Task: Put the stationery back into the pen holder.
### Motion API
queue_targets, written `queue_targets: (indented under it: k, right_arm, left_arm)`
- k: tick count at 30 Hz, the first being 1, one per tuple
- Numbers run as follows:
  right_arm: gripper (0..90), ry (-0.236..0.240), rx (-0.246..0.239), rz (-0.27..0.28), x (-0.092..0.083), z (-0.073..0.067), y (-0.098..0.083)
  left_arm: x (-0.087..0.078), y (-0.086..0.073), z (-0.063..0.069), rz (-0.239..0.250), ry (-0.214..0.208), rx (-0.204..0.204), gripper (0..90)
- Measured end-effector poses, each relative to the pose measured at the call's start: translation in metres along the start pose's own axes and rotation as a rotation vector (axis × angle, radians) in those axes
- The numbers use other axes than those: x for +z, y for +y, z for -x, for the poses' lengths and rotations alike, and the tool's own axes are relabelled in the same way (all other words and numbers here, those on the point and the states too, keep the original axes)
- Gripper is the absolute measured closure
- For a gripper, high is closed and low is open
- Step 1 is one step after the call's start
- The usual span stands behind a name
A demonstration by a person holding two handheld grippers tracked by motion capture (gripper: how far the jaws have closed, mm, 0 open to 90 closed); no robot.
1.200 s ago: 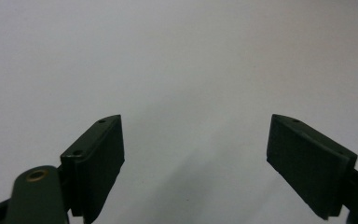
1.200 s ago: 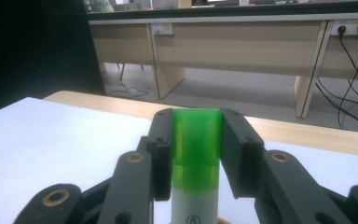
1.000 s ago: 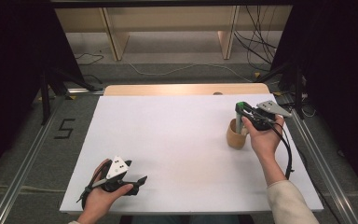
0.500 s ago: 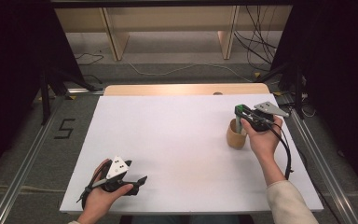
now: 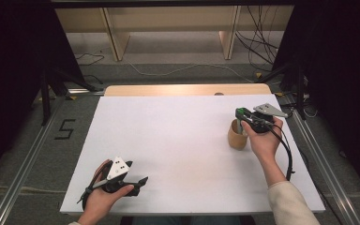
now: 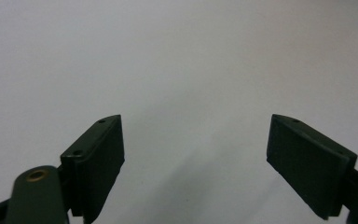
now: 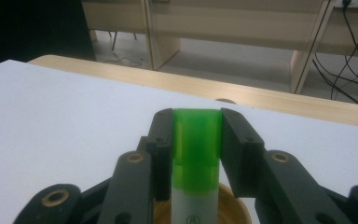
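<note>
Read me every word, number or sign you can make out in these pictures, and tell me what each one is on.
"5": a dark numeral on the grey floor mat, left of the white table in the high view.
"A" inside a small circle: printed on the white body of the green-capped tube, which the right hand-held gripper clamps over the tan cup.
No other readable text.

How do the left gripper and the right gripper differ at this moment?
The right gripper is shut on the green cap of a white marker standing in a tan cup; the left gripper is open with nothing between its jaws. The right sits at the table's far right, the left low near the front edge. Both are hand-held.
</note>
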State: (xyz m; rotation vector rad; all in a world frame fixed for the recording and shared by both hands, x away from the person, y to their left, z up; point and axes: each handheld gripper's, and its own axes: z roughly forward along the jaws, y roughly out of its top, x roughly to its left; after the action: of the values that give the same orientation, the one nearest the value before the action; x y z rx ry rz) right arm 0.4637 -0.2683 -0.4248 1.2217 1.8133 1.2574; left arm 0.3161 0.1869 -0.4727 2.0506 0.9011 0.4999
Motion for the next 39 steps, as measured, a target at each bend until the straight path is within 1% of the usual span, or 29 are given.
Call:
queue_targets:
  k: [1, 8, 12, 18, 19, 20, 21, 22, 23, 26, 27, 28, 30, 34, 39]
  right_arm:
    - [67.0, 0.000, -0.001, -0.012, 0.001, -0.001, -0.001]
    - [67.0, 0.000, -0.008, -0.031, 0.002, -0.002, -0.002]
    - [66.7, -0.003, -0.019, -0.062, 0.004, -0.002, -0.004]
    - [65.7, -0.007, -0.029, -0.077, 0.004, -0.002, -0.004]
    - [62.8, -0.005, -0.025, -0.085, 0.004, -0.003, -0.003]
    - [62.8, -0.005, -0.025, -0.085, 0.004, -0.003, -0.003]
    - [58.3, -0.005, -0.022, -0.095, 0.004, -0.003, -0.003]
    - [58.3, -0.005, -0.022, -0.095, 0.004, -0.003, -0.003]
    - [53.0, -0.002, -0.019, -0.093, 0.003, -0.003, -0.002]
    - [46.6, 0.003, -0.001, -0.085, 0.000, -0.003, 0.001]
    - [46.6, 0.003, -0.001, -0.085, 0.000, -0.003, 0.001]
    - [43.4, 0.009, 0.006, -0.086, -0.003, -0.002, 0.003]
    - [42.1, 0.009, 0.008, -0.084, -0.005, -0.002, 0.003]
    - [36.8, 0.008, 0.001, -0.117, -0.010, -0.002, 0.004]
    - [34.7, 0.008, 0.000, -0.133, -0.014, -0.001, 0.004]
  left_arm:
    - [0.000, 0.000, 0.000, 0.000, 0.000, 0.000, 18.9]
    - [0.000, 0.000, 0.000, 0.000, -0.001, 0.000, 18.9]
    - [0.000, 0.000, 0.000, 0.000, 0.000, 0.000, 18.9]
    - [0.000, 0.000, 0.000, -0.005, -0.002, 0.003, 18.9]
    - [0.000, 0.000, 0.000, -0.005, -0.002, 0.003, 18.9]
    - [0.000, 0.000, 0.000, -0.002, -0.002, 0.000, 18.9]
    - [0.000, 0.000, 0.000, -0.003, -0.001, 0.000, 18.9]
    - [0.000, 0.000, 0.000, -0.003, -0.001, 0.000, 18.9]
    - [0.000, 0.000, 0.000, -0.002, -0.001, 0.000, 18.9]
    - [0.000, 0.000, 0.000, 0.000, 0.000, 0.000, 18.9]
    - [0.000, 0.000, 0.000, 0.000, 0.000, -0.001, 18.9]
    - [0.000, 0.000, 0.000, 0.001, 0.000, -0.001, 18.9]
    - [0.000, 0.000, 0.000, 0.000, 0.000, -0.001, 18.9]
    - [0.000, 0.000, 0.000, 0.000, 0.000, -0.001, 18.9]
    - [0.000, 0.000, 0.000, -0.001, 0.002, -0.001, 18.9]
